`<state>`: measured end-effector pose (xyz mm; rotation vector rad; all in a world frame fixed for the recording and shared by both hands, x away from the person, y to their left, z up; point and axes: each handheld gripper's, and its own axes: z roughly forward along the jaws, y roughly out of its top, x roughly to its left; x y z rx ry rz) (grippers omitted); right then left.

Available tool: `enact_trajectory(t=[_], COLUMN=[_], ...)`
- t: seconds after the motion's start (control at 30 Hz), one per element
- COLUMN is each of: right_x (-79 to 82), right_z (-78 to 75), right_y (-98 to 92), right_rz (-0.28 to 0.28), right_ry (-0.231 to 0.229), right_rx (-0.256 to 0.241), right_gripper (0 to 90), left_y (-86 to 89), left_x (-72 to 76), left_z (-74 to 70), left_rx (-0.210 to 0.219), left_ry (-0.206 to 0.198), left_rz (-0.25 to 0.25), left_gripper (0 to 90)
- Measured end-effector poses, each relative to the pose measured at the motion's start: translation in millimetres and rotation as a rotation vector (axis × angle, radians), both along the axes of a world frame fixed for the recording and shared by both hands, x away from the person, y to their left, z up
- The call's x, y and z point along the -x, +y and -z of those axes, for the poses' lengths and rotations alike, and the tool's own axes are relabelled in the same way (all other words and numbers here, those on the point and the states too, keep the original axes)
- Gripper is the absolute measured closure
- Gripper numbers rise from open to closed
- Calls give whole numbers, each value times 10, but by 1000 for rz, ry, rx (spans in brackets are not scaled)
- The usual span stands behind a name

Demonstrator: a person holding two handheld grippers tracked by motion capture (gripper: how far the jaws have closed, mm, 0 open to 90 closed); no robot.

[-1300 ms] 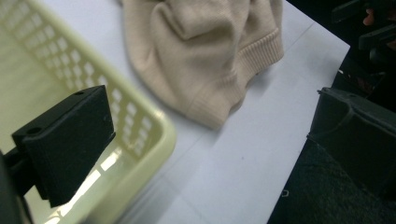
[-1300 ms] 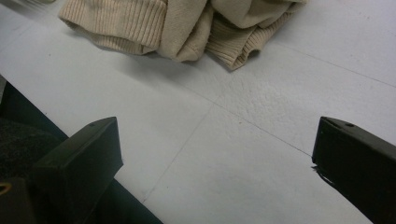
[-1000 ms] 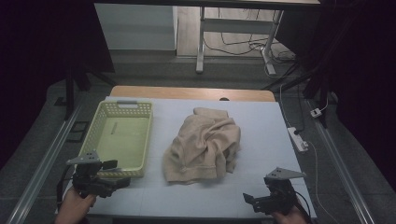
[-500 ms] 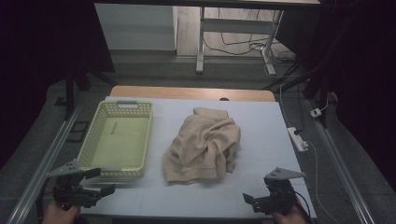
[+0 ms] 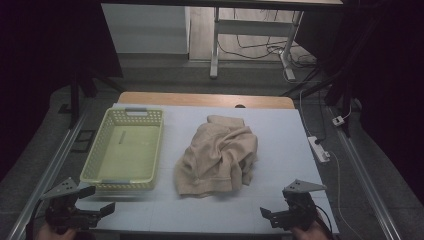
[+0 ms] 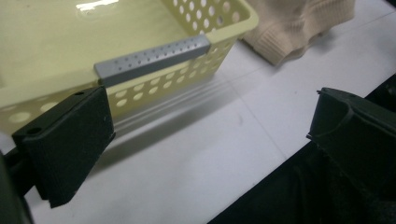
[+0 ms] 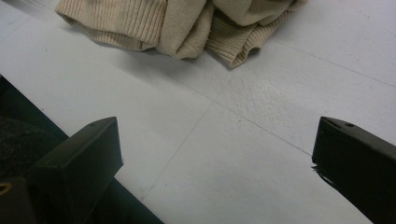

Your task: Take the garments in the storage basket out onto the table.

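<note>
— Nearest us, the left gripper (image 5: 95, 200) has just slid back and outward; a second ago it sat tight against the near rim of the basket (image 5: 102, 181), and now it hangs off the basket's near-left corner, close to the table's front edge. Jaws spread wide, nothing between them.

— And the other one?

— The right gripper (image 5: 272, 216) hasn't budged. It sits well to the basket's right, down at the near edge of the white table (image 5: 280, 130), jaws just as wide apart and just as empty.

— So nobody has the sweater yet.

— No. The beige sweater (image 5: 220, 157) lies in a crumpled heap just beside the basket's right wall, close to it but apart, out in the middle of the table. From the right gripper view its ribbed cuffs and hem (image 7: 140, 25) face the jaws, a stretch of bare table in between.

— What do you make of the left hand pulling away, then?

— I'd say it's resetting rather than working. The basket stands empty, its grey handle strip (image 6: 152, 59) in plain sight from the left gripper view. Both hands look parked at the start; the folding or binning, I'd guess, hasn't begun.

— Beyond that?

— Past the basket's far rim, a wooden strip, then dark floor with cables.
</note>
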<state>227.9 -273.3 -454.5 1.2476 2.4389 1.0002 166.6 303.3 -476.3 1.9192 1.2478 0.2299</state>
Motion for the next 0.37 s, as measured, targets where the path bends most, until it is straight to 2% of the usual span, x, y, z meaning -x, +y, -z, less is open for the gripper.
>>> enact_trajectory(t=[0.27, 0.37], right_x=[6, 4], right_z=[0, 5], right_y=[8, 8], right_rz=[3, 2], right_ry=[2, 2], right_rx=[3, 13], right_gripper=[13, 13], left_y=[-44, -49], left_x=[42, 19], left_z=[6, 10], left_rx=[-68, -65], left_ry=[37, 49], left_rz=[6, 12], left_gripper=[0, 0])
